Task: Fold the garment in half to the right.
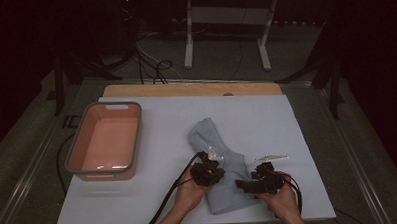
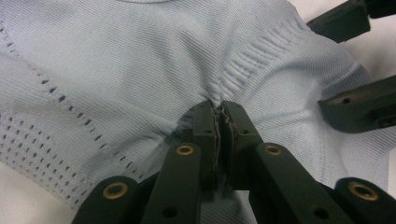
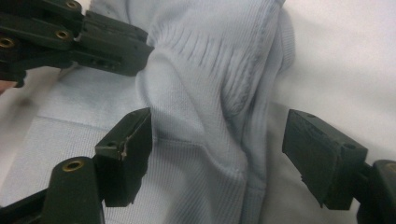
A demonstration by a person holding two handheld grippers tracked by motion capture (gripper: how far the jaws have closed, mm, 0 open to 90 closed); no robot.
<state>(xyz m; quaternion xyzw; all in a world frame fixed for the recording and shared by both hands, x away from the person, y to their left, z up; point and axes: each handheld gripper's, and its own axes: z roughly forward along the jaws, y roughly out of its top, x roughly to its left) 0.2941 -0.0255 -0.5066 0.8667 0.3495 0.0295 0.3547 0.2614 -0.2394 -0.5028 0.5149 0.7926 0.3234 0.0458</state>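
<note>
Presently: pale blue sock [image 1: 215, 156] on the white board [image 1: 267, 119], right of the pink tub [image 1: 107, 140]. Left gripper [image 2: 218, 116] clamped on a pinch of knit, probably anchoring it. Right gripper [image 3: 217, 149] gaping astride the sock's raised fold, pads clear, seemingly ready to take it.

— How is the high view set?
— From above the near edge, the whole tabletop [image 1: 266, 114] is looked down on, from afar.
— And the gripper views?
— Each is aimed along its own fingers, very close to the cloth [image 2: 140, 60]. The same cloth fold is shared by all three.
</note>
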